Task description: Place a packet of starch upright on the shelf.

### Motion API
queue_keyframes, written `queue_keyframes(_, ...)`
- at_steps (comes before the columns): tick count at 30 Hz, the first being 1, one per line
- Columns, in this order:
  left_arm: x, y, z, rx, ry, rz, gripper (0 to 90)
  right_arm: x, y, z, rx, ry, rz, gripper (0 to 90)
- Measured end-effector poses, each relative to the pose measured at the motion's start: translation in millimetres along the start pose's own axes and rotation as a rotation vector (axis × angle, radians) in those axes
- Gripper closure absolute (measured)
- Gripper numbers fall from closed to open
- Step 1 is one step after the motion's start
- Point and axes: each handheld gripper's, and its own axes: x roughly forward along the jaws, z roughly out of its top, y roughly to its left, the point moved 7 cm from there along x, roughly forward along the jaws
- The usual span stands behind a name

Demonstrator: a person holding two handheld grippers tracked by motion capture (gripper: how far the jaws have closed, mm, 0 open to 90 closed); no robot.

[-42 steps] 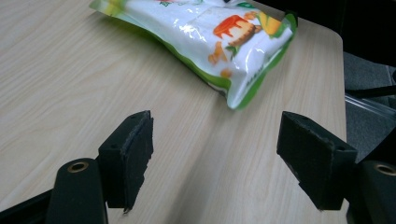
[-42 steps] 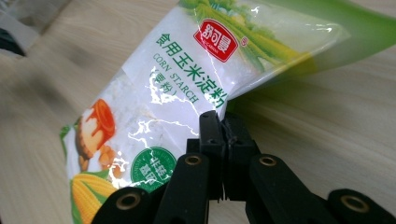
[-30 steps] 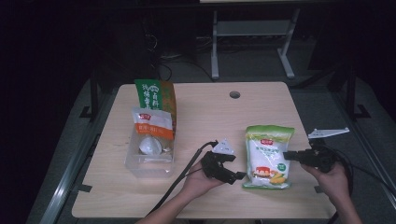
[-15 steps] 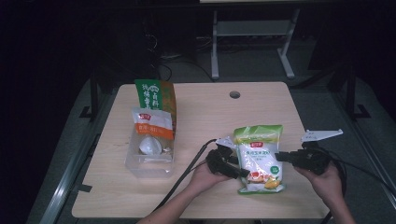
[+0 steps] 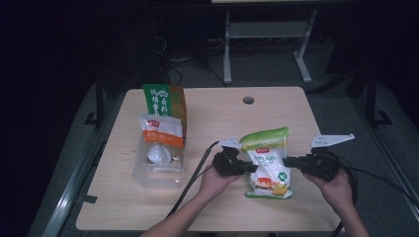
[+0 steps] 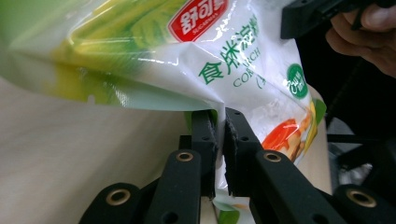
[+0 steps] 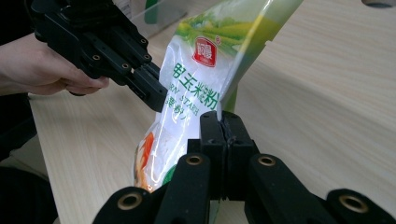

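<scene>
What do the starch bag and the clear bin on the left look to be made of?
Starch bag: glossy printed plastic film, seemingly; it creases and shines where both grippers pinch its edges. Clear bin: likely rigid transparent plastic; its see-through walls show the pouches inside.

A green-and-white starch bag [image 5: 267,160] stands tilted above the table, pinched at both edges.

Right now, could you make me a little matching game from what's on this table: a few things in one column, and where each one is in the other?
Things:
1. starch bag
2. clear tub
3. round hole
4. left gripper

Places:
A. far side of the table top
B. shut on the bag's edge
C. held between both grippers
D. on the table's left part, with packets inside

Pairs: 1-C, 2-D, 3-A, 4-B
</scene>
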Motion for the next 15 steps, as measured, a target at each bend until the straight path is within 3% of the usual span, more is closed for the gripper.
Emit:
queue_keyframes(7,-19.8,9.4,5.6,0.067,-0.015,0.132,86.3,18.6,-0.5,12.5,-0.002,-0.014,-0.001,88.8)
queue_keyframes(11,-25.5,14.0,5.0,0.092,-0.003,0.178,86.4,30.2,-3.0,15.4,-0.003,-0.009,-0.001,88.6)
queue_keyframes(15,-28.7,16.5,2.9,0.104,0.006,0.192,86.5,37.0,-3.2,15.3,-0.011,0.004,0.001,88.2)
